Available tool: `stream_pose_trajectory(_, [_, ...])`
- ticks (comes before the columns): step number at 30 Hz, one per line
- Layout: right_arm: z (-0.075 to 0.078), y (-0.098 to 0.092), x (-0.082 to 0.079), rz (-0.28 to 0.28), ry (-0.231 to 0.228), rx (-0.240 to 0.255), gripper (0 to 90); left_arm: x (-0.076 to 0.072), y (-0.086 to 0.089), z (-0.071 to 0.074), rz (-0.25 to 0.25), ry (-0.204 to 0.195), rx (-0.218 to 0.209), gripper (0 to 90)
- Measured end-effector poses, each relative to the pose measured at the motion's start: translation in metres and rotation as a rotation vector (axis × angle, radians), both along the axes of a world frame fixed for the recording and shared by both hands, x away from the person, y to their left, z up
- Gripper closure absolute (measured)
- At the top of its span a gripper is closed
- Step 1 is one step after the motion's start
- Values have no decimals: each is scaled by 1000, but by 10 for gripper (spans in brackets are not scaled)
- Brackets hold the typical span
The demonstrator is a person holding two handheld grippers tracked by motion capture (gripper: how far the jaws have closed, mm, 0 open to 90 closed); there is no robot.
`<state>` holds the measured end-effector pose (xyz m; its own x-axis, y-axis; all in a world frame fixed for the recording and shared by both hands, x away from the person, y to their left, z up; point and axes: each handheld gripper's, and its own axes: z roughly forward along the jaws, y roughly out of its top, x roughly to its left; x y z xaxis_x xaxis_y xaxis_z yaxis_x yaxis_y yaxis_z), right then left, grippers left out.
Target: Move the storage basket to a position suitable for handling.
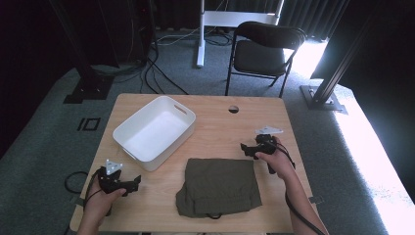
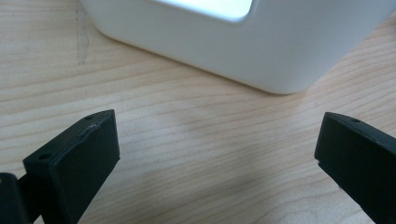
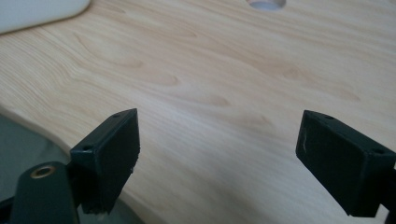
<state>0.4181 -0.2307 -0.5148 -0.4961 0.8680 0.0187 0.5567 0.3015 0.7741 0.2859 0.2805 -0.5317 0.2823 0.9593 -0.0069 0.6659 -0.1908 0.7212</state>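
On a pale wood-grain table [image 1: 215,122], folded olive-green cloth [image 1: 218,186] lying soft and creased at the near edge, left gripper [image 1: 138,180] and right gripper [image 1: 243,148] flanking it, jaws spread wide and empty, smooth white rounded plastic bin [image 1: 154,132] behind-left of the cloth.

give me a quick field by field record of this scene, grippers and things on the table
surface: light wooden table with a round hole near its far edge
garment: folded olive-green garment lying flat at the near middle
bin: white plastic bin, empty, left of centre
left hand-held gripper: jaws wide open, nothing between them, near the bin's corner
right hand-held gripper: jaws wide open, nothing held, just beyond the garment's far right corner
contact: neither gripper touches the garment
background: black folding chair beyond the table
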Motion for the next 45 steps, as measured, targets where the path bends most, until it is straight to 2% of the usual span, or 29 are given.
stream_pose_trajectory(6, [8, 13, 9, 34, -11, 15, 135, 1, -1, 7, 2, -10, -12, 12])
stream_pose_trajectory(10, [14, 25, 17, 43, -11, -10, 141, 2, -1, 12, 11, -23, -21, 12])
stream_pose_trajectory(11, [15, 29, 19, 47, -11, -10, 141, 2, -1, 13, 12, -23, -20, 12])
stream_pose_trajectory(12, [18, 35, 23, 60, -12, 3, 141, 3, 0, 15, 20, -30, -43, 12])
stream_pose_trajectory(16, [23, 45, 29, 79, -20, 3, 155, 4, 0, 19, 36, -40, -56, 12])
stream_pose_trajectory(19, [26, 57, 33, 96, -18, -12, 173, 7, -1, 23, 28, -43, -59, 12])
stream_pose_trajectory(23, [30, 68, 39, 119, -19, -1, 173, 9, -3, 28, 19, -50, -56, 12])
stream_pose_trajectory(27, [37, 84, 46, 141, -40, 15, 173, 12, -4, 38, 22, -69, -69, 12])
stream_pose_trajectory(31, [42, 97, 53, 156, -46, 10, 192, 14, -4, 42, 30, -78, -90, 12])
stream_pose_trajectory(36, [48, 116, 59, 177, -65, 19, 193, 17, -3, 46, 29, -84, -97, 12])
stream_pose_trajectory(41, [55, 136, 67, 211, -80, 69, 193, 20, -2, 51, 36, -94, -111, 12])
stream_pose_trajectory(45, [57, 146, 71, 225, -91, 69, 194, 23, -2, 56, 40, -107, -122, 12])
